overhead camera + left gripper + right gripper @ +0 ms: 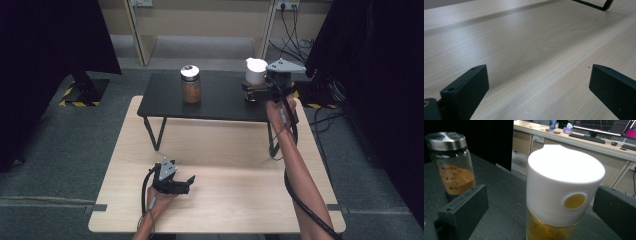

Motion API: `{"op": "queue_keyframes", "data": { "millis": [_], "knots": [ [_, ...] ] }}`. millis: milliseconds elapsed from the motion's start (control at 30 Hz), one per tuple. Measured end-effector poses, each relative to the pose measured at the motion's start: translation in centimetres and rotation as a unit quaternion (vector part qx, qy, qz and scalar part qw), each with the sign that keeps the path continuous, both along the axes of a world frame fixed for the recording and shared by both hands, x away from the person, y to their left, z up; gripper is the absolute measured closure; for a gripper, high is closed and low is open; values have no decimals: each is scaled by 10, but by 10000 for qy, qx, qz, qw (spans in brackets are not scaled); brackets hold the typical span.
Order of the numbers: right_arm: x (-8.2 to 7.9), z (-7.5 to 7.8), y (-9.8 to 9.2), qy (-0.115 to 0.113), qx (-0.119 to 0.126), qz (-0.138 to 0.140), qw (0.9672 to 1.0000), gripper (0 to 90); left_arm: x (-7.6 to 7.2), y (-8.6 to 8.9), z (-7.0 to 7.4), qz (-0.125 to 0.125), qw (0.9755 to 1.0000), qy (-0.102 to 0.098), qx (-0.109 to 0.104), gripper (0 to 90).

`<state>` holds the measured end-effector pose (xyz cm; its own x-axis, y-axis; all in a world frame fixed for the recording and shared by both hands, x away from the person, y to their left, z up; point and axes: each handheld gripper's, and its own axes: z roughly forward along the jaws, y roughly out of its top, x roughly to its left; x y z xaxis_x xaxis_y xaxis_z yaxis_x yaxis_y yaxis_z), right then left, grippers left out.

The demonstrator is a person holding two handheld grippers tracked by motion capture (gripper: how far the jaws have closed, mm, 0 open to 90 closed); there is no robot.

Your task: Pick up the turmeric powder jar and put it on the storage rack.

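On the raised shelf (215,97) in the upper middle of the frame, the jar (190,84) stood left and the dispenser (255,75) right. The shelf stood on the surface (225,200), at its far edge.

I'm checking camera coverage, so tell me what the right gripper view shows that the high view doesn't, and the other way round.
Right gripper view alone: a round yellow button on the white-capped glass dispenser, and a long desk with monitors and a keyboard behind.

High view alone: the light wooden table, the left tool resting open on it, and the person's forearms.

Both: the dispenser and the steel-lidded glass jar of brown powder standing apart on the low black table, with the right tool open around the dispenser without touching it.
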<state>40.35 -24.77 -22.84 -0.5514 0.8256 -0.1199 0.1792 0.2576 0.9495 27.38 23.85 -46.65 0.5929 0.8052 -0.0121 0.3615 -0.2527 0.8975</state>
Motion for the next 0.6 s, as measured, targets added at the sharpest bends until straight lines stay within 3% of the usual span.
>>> {"op": "queue_keyframes", "data": {
  "millis": [333, 600],
  "knots": [
    [-8, 3, -5, 1, 129, -139, 9998, 1, 0, 0, 0, -2, 10000, 4, -4, 18],
    [-17, 0, -5, -81, 99, -234, 9996, 1, 0, 0, 0, -6, 10000, 9, -4, 18]
  ]
}}
